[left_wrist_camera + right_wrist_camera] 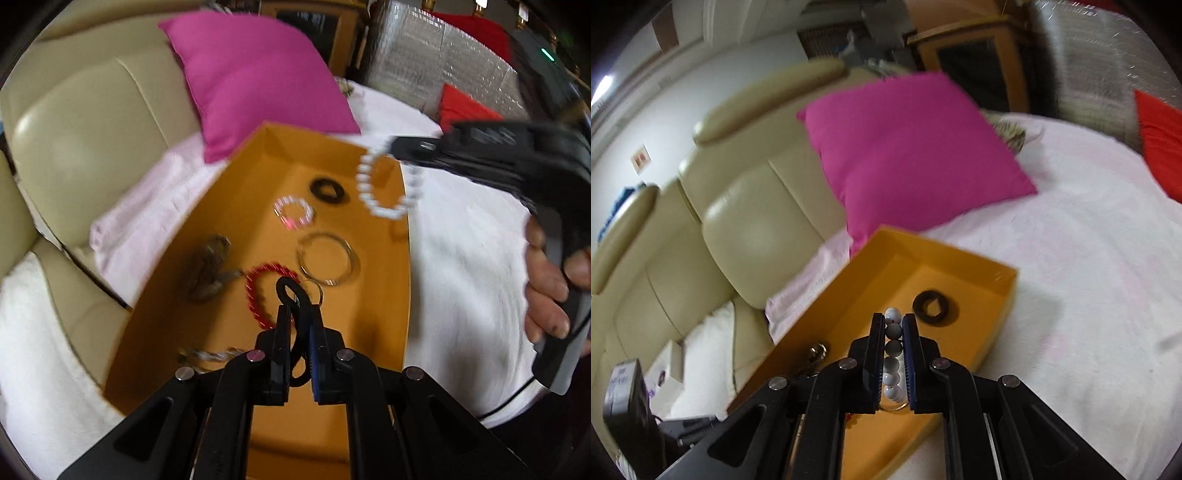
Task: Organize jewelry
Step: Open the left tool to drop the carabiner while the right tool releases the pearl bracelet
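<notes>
Care over the orange tray [236,177] matters: right gripper [894,328] clamps the white bead bracelet [384,184] above its far corner, left gripper [298,314] pinches a black loop [290,291] above its middle — each should lower before letting go.

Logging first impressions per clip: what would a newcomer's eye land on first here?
The bright pink cushion against the cream sofa, then the orange tray on the white cover with bracelets inside. The right gripper holds a white bead bracelet over the tray's far end; the left gripper pinches a black loop.
</notes>
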The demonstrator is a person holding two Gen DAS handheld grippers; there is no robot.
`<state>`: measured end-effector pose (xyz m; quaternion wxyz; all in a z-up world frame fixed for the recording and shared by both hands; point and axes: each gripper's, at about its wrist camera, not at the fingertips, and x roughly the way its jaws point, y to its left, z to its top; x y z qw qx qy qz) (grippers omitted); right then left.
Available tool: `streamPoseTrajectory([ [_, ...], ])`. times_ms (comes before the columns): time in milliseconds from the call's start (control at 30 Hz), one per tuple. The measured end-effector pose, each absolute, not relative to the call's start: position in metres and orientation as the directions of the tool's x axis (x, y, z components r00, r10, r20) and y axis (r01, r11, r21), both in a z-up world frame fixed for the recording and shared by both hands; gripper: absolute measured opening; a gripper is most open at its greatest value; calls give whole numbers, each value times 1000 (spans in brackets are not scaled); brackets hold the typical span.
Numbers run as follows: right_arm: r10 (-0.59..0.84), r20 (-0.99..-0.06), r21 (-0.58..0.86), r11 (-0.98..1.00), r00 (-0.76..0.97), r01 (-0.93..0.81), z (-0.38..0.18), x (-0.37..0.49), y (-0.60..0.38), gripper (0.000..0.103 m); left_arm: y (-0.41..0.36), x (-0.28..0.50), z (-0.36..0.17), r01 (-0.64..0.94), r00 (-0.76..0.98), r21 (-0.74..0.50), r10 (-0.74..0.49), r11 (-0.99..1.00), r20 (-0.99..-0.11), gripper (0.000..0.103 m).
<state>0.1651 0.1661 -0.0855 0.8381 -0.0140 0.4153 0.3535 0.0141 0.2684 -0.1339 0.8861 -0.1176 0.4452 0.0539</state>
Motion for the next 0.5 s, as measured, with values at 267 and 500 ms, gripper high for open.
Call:
streamPoseTrajectory([
  [267,469,-816,215,790,339,-574,-135,196,193,11,251,47,-174,-166,502,-176,-70,970,-862,9],
  [500,391,-837,160,844,383,-512,-131,216,187,22,255,60,-181,-204,477,-192,-74,960,-876,35],
])
